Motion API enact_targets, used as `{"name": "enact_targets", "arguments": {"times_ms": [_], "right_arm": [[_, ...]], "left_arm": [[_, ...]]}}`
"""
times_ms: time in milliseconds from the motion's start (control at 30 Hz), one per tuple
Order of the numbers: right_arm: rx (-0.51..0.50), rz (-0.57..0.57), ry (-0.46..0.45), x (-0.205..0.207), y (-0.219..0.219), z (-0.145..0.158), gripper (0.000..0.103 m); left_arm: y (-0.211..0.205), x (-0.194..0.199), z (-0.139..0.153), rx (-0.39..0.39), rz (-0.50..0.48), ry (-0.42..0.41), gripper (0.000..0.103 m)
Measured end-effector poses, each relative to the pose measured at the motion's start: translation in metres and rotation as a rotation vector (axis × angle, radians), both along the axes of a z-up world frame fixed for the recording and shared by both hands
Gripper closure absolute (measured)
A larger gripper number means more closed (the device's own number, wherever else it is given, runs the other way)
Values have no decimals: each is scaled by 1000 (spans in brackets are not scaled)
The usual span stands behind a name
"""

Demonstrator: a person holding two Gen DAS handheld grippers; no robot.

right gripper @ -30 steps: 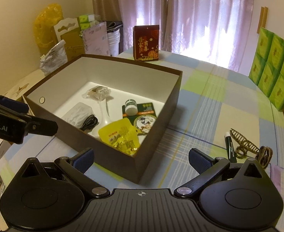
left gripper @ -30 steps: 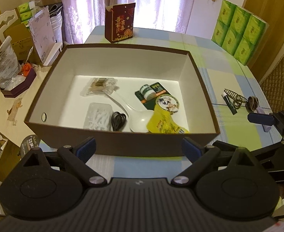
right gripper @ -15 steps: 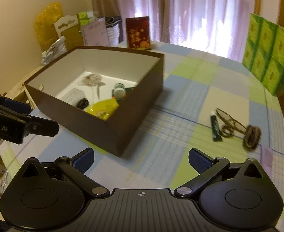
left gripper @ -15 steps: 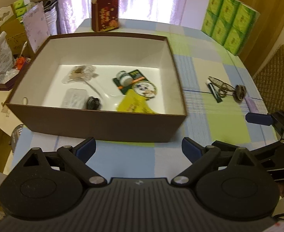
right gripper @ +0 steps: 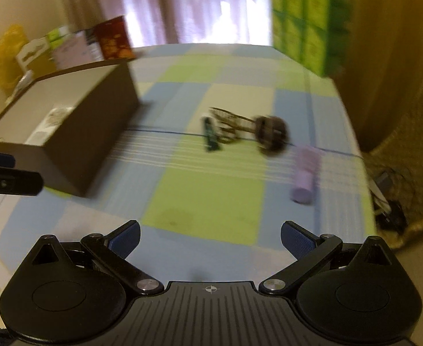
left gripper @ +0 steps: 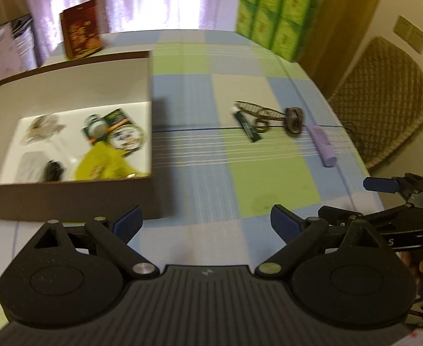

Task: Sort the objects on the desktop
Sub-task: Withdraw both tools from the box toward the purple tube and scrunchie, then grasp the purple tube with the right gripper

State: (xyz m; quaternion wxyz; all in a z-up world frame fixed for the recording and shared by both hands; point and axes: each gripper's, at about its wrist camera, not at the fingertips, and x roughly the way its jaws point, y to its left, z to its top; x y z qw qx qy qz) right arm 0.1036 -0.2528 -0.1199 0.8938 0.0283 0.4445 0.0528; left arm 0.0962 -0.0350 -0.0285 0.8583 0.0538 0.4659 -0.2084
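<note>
A brown box [left gripper: 67, 196] with a white inside stands at the left of the checked tablecloth and holds several small items, among them a yellow packet [left gripper: 101, 164]. Loose on the cloth to its right lie a dark green tube [left gripper: 247, 125], a brown hair claw [left gripper: 259, 112], a dark round hair clip [left gripper: 294, 119] and a lilac tube [left gripper: 323, 145]. The same group shows blurred in the right wrist view: green tube [right gripper: 210, 137], round clip [right gripper: 270, 135], lilac tube [right gripper: 306, 174]. My left gripper [left gripper: 207, 222] is open over the cloth beside the box [right gripper: 67, 132]. My right gripper [right gripper: 210, 238] is open, short of the loose items.
Green tissue packs [left gripper: 277, 11] stand at the table's far right edge, a red carton [left gripper: 81, 28] behind the box. A woven chair [left gripper: 384, 101] sits past the right edge, and cluttered bags [right gripper: 9, 54] lie far left. Bare cloth spreads between grippers and items.
Both views have swung to the right, away from the box and toward the loose items, which now sit nearer the middle. Both grippers stay open and empty.
</note>
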Motion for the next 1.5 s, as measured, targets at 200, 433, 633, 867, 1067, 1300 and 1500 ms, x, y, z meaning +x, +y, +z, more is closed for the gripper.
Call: {"name": "enact_targets", "arguments": {"times_ms": [200, 433, 633, 867, 1067, 1300, 1500], "right_arm": [[-4, -79, 8, -3, -38, -4, 2], [-21, -129, 17, 11, -64, -15, 2], [-46, -165, 16, 39, -81, -29, 2], [-54, -187, 8, 73, -92, -42, 2], [-74, -160, -5, 94, -92, -56, 23], [-57, -148, 8, 106, -99, -72, 61], [-58, -186, 9, 100, -112, -72, 75]], "left_arm": [[-39, 4, -6, -3, -72, -11, 10], [-76, 24, -20, -11, -129, -12, 10], [-104, 51, -39, 2, -167, -17, 11], [-132, 84, -61, 29, -210, -12, 11], [-150, 103, -75, 60, -250, -12, 13], [-168, 118, -82, 66, -300, -15, 14], [-186, 123, -86, 51, -358, -24, 16]]}}
